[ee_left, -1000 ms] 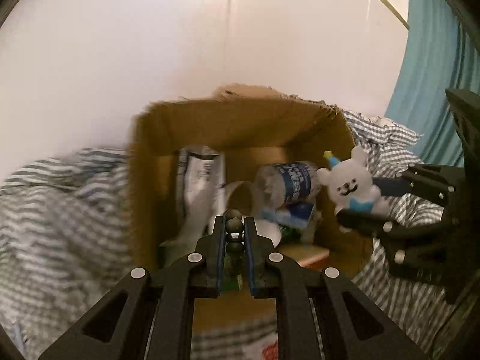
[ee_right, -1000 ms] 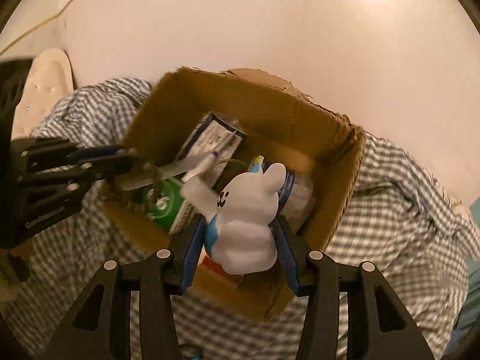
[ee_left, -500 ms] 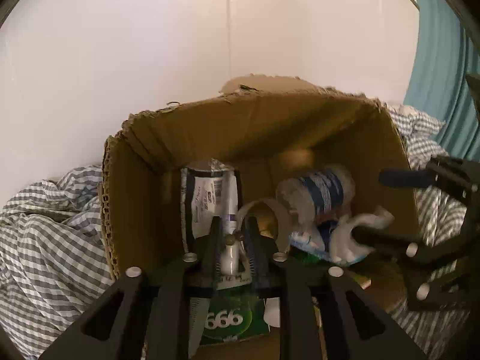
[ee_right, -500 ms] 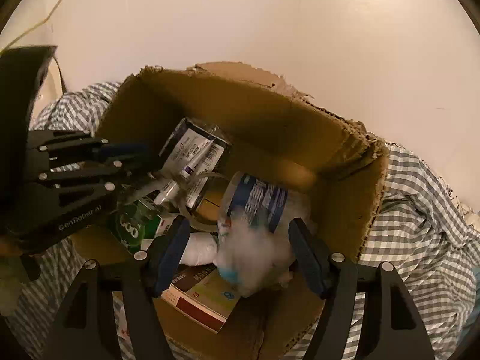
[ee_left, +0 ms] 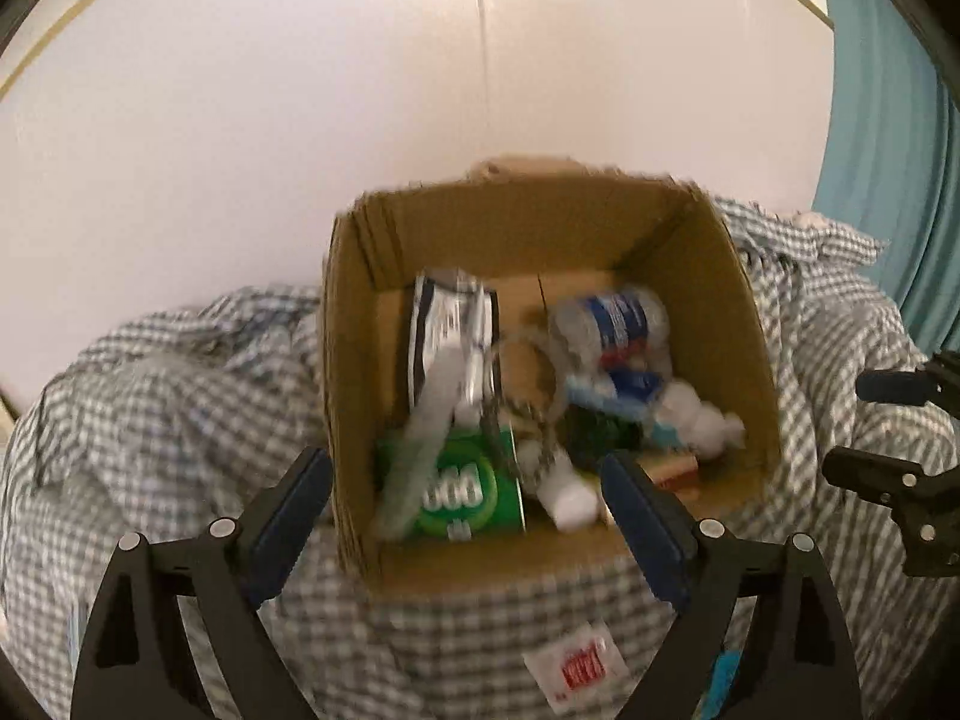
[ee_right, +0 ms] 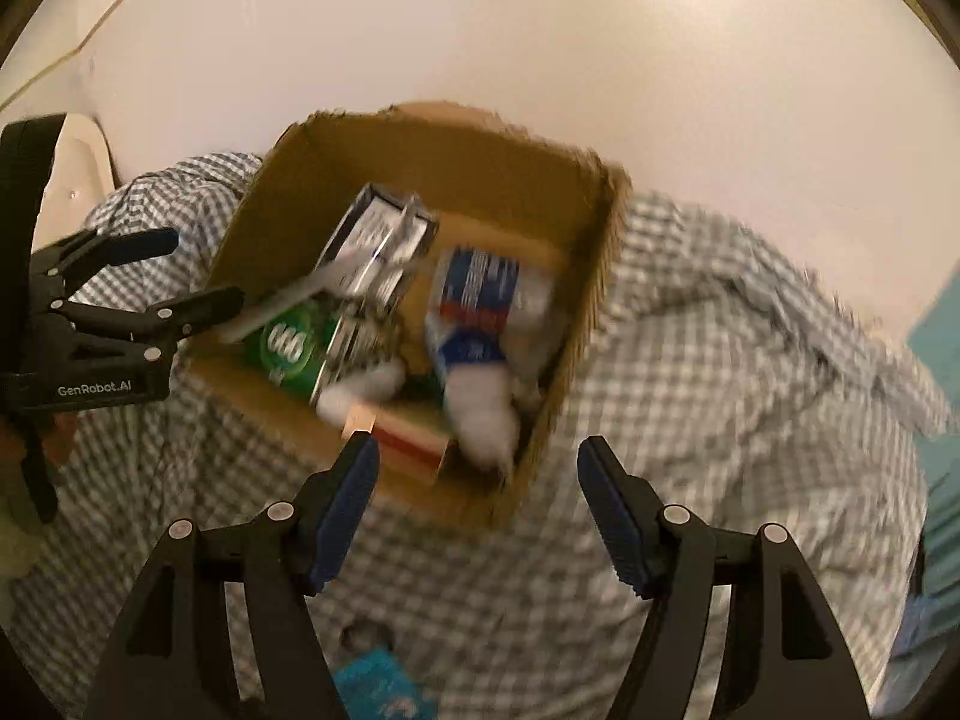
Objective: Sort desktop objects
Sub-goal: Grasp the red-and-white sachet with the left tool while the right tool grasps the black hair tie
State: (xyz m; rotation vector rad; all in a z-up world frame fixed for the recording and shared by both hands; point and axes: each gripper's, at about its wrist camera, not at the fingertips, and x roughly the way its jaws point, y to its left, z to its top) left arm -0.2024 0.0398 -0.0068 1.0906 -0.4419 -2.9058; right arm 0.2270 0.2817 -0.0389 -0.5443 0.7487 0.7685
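A checked cloth [ee_left: 180, 396] is covering the surface in loose folds, and a plain pale wall [ee_left: 300, 120] is rising right behind it. A teal curtain [ee_left: 888, 120] is hanging at the right edge of the left wrist view. An open box [ee_left: 738, 300] is sitting on the cloth against the wall.

Inside the box, a bottle [ee_right: 480, 294] is lying on its side, its long axis running from the near side toward the wall. A white toy [ee_right: 486, 414] is lying just in front of it, near the right wall. A green pack [ee_left: 462, 492] is lying flat by the near left corner.

The left gripper [ee_left: 465, 507] is opening, nothing between its jaws. The right gripper [ee_right: 477, 492] is standing wide and gripping nothing. A small sachet [ee_left: 576, 666] is lying on the cloth before the box.
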